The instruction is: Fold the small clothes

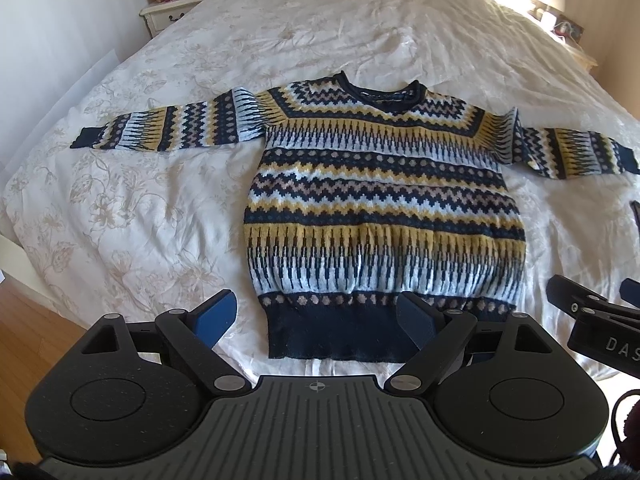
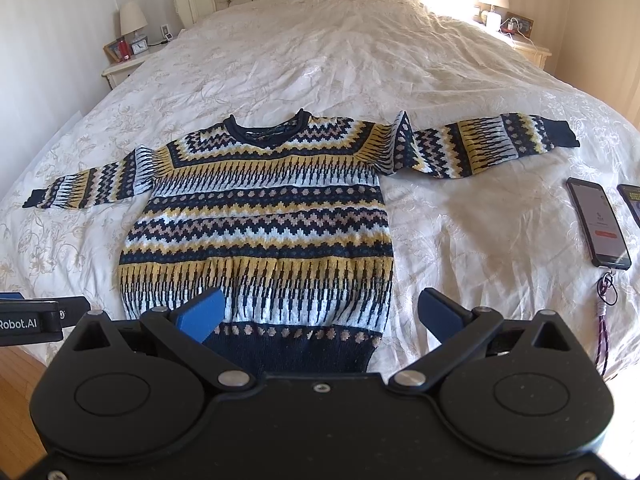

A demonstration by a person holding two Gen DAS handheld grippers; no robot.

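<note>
A small knitted sweater [image 1: 380, 200] with navy, yellow, white and tan zigzag bands lies flat, front up, on the bed, both sleeves spread sideways and its navy hem nearest me. It also shows in the right wrist view [image 2: 260, 224]. My left gripper [image 1: 320, 312] is open and empty, hovering over the hem's left part. My right gripper [image 2: 324, 312] is open and empty above the hem's right corner. The right gripper's side shows in the left wrist view [image 1: 592, 312]. The right sleeve has a raised fold near the shoulder [image 2: 404, 140].
The bed [image 2: 360, 48] has a cream floral quilt. Two phones [image 2: 598, 222] lie on the quilt right of the sweater, one with a cord. Nightstands with lamps stand at the far left [image 2: 128, 56] and far right [image 2: 520, 40]. Wooden floor [image 1: 36, 340] lies at the near left.
</note>
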